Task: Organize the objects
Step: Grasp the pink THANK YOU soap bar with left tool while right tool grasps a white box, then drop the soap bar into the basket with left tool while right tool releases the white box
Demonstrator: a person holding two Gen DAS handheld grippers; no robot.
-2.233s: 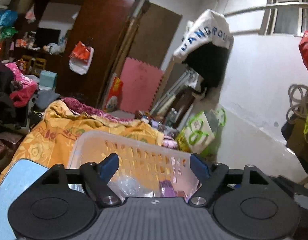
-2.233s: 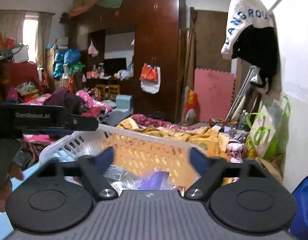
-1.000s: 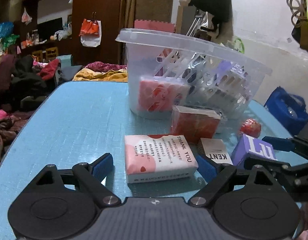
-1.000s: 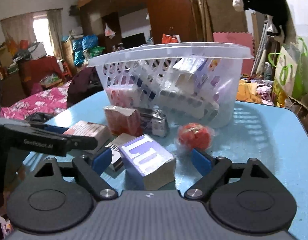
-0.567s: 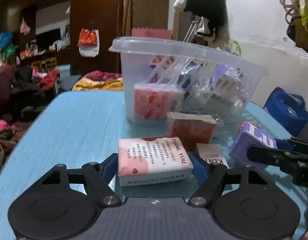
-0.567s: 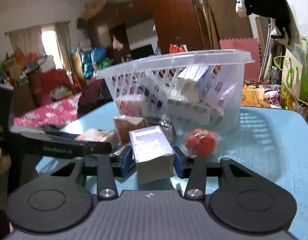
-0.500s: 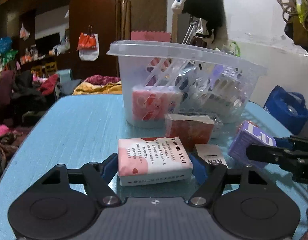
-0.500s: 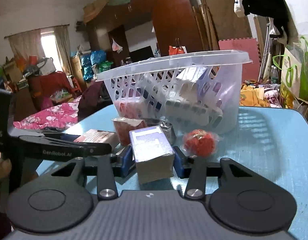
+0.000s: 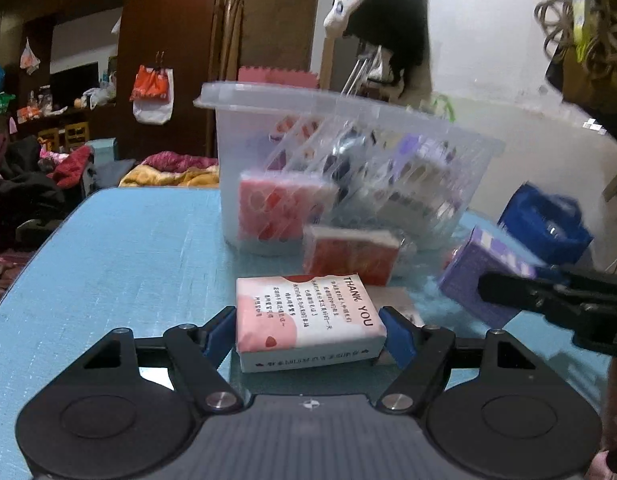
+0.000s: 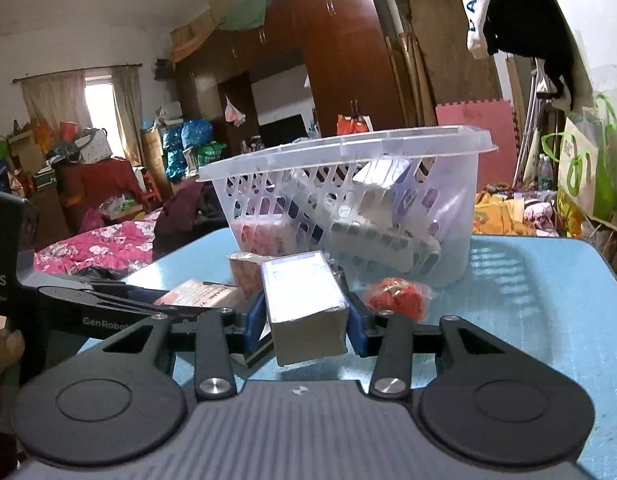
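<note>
My left gripper (image 9: 308,332) is shut on a pink-and-white "THANK YOU" tissue pack (image 9: 306,322), held just above the blue table (image 9: 120,264). My right gripper (image 10: 306,324) is shut on a purple box (image 10: 304,302) and holds it off the table; the box also shows at the right of the left wrist view (image 9: 484,276). A clear plastic basket (image 10: 348,152) with several packs inside stands behind both grippers, also in the left wrist view (image 9: 268,98).
On the table near the basket lie a red pack (image 9: 350,254), a red wrapped ball (image 10: 396,298) and a flat white box (image 9: 392,294). A blue bag (image 9: 544,224) sits off the right edge. Cluttered beds and wardrobes lie beyond.
Both grippers came down from above the basket to the table and shut, the left on the tissue pack, the right on the purple box. Both now lift slightly.
</note>
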